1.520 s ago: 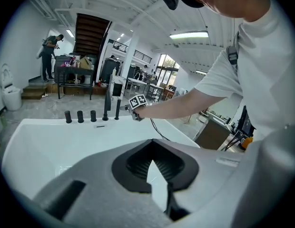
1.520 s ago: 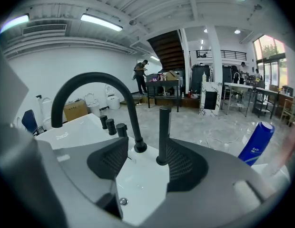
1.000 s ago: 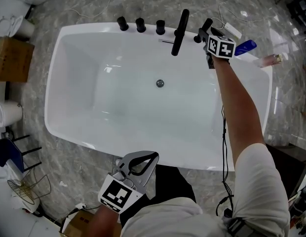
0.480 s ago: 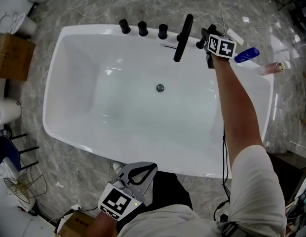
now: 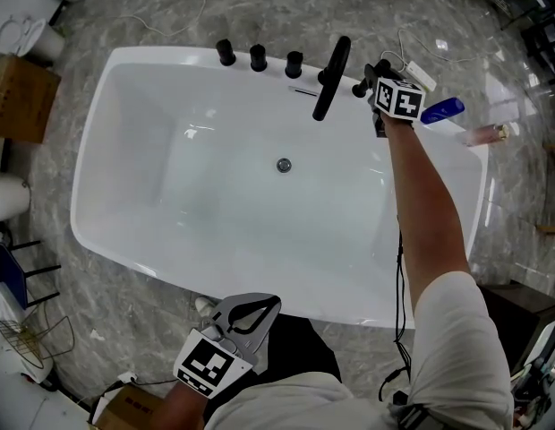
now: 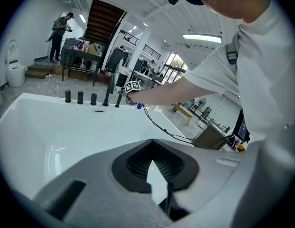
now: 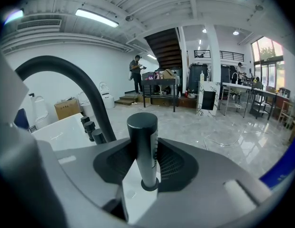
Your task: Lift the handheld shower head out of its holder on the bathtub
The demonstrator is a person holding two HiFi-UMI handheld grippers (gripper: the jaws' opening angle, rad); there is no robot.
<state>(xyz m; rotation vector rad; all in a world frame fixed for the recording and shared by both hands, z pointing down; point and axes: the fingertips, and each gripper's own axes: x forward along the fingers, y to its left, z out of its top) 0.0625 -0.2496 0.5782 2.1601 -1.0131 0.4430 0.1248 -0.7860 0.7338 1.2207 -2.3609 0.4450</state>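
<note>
The black handheld shower head [image 7: 142, 146] stands upright in its holder on the far rim of the white bathtub [image 5: 98, 150], right of the curved black spout [image 5: 331, 77]. My right gripper [image 5: 371, 79] reaches over the tub to it. Its jaws have just been closing, and in the right gripper view the right gripper [image 7: 142, 132] has its ribbed pads against both sides of the handle. My left gripper [image 5: 273, 305] hangs at the near side by my body, outside the tub. The left gripper [image 6: 152, 148] has its tips together and holds nothing.
Three black knobs [image 5: 258, 57] stand left of the spout, and the drain [image 5: 284, 165] lies mid-tub. A blue bottle [image 5: 441, 110] and a pink one [image 5: 485, 134] lie on the rim just right of my right hand. A cardboard box [image 5: 18, 97] sits on the floor at left.
The head view has drifted slightly. Both grippers stay where they were, the right one at the shower head.
</note>
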